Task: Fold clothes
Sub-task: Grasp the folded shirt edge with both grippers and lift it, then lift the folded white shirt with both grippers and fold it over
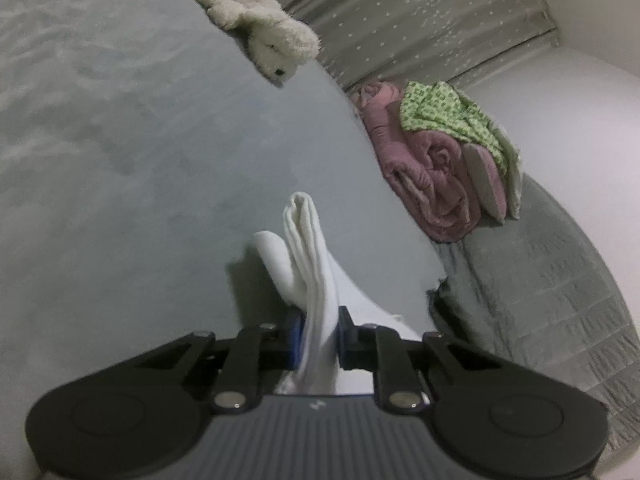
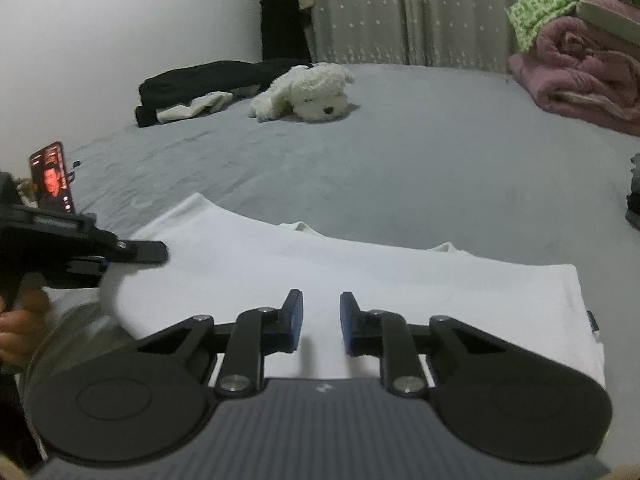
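Left wrist view: your left tongs [image 1: 319, 338] are clamped on a bunched fold of the white cotton garment [image 1: 308, 248], which rises from the jaws at lower centre of the frame and stands clear of the grey bed sheet [image 1: 120, 140]. Keep that pinch firm and carry the fold low and level, so the layers do not slide apart as you bring them across. At upper centre lies a cream plush dog toy [image 1: 260, 28]; at right of the frame a rolled pink blanket [image 1: 420, 176] sits with a green patterned cloth [image 1: 452, 116] on top of it.

Right wrist view: your right tongs [image 2: 321, 324] stand parted and hold nothing, hovering over the white garment, which lies spread flat across the lower middle of the frame on the bed. The left tongs come in from the left edge at the cloth's left end. Use the free tongs to pin or catch the matching edge on your side, so the crease runs straight. At upper left of the frame lie a pile of black clothing [image 2: 208, 80] and a phone with a lit screen [image 2: 54, 178].

No basket, box or other container shows in either view; the cloths lie directly on the bed.
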`<state>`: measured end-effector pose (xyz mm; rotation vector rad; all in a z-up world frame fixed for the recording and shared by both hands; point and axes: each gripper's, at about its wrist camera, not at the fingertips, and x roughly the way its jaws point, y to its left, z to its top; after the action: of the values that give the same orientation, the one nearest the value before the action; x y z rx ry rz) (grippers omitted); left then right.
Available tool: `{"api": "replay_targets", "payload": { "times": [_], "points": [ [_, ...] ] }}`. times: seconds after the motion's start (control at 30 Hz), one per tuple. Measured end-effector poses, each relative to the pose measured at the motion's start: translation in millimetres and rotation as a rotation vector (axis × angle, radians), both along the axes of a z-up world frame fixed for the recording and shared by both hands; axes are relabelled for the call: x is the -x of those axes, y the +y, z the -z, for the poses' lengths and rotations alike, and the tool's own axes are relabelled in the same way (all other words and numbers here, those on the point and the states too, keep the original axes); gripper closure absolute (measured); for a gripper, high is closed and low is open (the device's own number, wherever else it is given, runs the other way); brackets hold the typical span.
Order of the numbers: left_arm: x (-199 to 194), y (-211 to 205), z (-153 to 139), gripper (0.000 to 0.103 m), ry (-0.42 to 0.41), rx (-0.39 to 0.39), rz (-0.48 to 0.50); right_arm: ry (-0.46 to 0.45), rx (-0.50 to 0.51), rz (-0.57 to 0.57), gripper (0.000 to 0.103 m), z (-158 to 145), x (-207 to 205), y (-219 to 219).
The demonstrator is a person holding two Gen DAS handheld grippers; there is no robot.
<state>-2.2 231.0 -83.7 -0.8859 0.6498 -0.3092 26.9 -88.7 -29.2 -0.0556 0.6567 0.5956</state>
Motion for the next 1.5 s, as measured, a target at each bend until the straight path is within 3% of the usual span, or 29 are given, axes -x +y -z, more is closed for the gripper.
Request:
{"api": "replay_targets", "payload": {
  "times": [0.3, 0.53, 0.83, 1.0, 1.17, 1.23, 1.3, 1.5],
  "points": [
    [-2, -21, -32, 0.087, -0.06, 0.033, 0.023, 0.082, 0.035, 0.022, 0.083, 15, -17, 15],
    [-7, -41, -53, 0.087, -0.105, 0.065, 0.045, 0.122, -0.036, 0.06, 0.083, 19, -22, 10],
    [-20, -75, -61, 0.087, -0.149, 0.123, 0.053, 0.298, -0.37, 0.129, 0.062, 3, -29, -37],
    [-30, -98, -52, 0.084, -0.144, 0.203, 0.107, 0.386, -0.567, 0.167, 0.054, -1, -28, -65],
    [-41, -123, -40, 0.079, -0.141, 0.284, 0.185, 0.496, -0.765, 0.256, 0.051, 8, -28, -101],
    [-46, -135, -33, 0.071, -0.131, 0.313, 0.223, 0.534, -0.834, 0.302, 0.05, 13, -28, -117],
    [-49, -144, -26, 0.062, -0.11, 0.318, 0.251, 0.562, -0.891, 0.347, 0.049, 17, -27, -134],
    [-55, -167, -6, 0.059, -0.06, 0.311, 0.322, 0.631, -1.02, 0.45, 0.051, 30, -25, -167]
  ]
}}
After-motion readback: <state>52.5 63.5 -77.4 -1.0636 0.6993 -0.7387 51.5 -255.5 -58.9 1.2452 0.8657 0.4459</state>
